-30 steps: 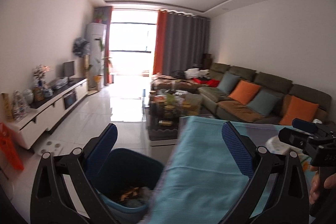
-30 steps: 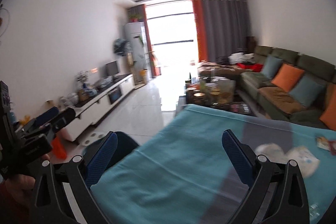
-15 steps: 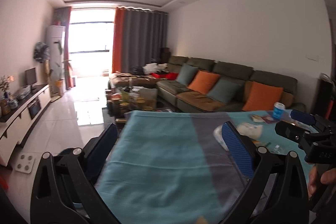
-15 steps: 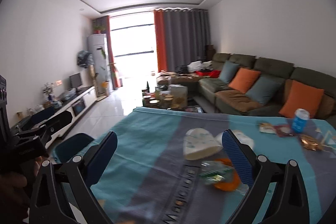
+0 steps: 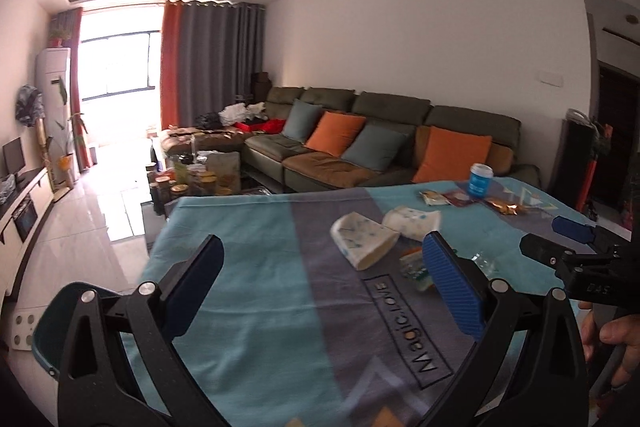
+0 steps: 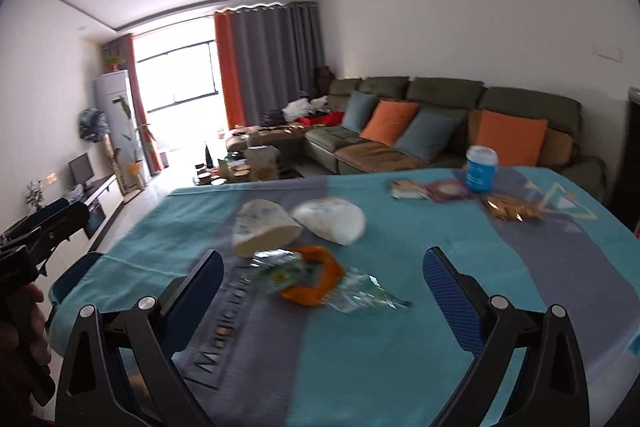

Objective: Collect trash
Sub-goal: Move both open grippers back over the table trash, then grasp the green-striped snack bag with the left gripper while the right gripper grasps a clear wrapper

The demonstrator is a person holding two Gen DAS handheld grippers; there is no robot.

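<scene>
Between the spread pads of the right gripper [image 6: 320, 287], and just beyond their tips, lies the nearest trash: a crinkled clear wrapper [image 6: 360, 291] tangled with an orange piece [image 6: 316, 279]. Nothing is pinched. The heap's long axis runs left to right across the gripper's line, a little nearer the left pad, so a short push forward and down looks like the move that would bring it inside the jaws.

The left gripper [image 5: 320, 287] is likewise spread and empty, and hangs over bare cloth. From it the same wrapper heap [image 5: 416, 267] lies ahead and to the right, partly hidden behind its right pad, so the right gripper is judged the nearer one.

Farther on, two crushed white paper cups [image 6: 296, 223] lie on their sides, touching. At the far right edge stand a blue cup [image 6: 480, 167], flat packets [image 6: 428, 190] and a gold wrapper [image 6: 510, 210].

All of it rests on a teal and grey tablecloth [image 6: 440, 327] that could ruck under a scraping pad. A dark blue bin [image 5: 52, 327] sits low off the near-left table corner. Beyond are a green sofa [image 5: 400, 131] with orange cushions, a cluttered coffee table [image 5: 196, 179], and a bright window [image 5: 116, 59].
</scene>
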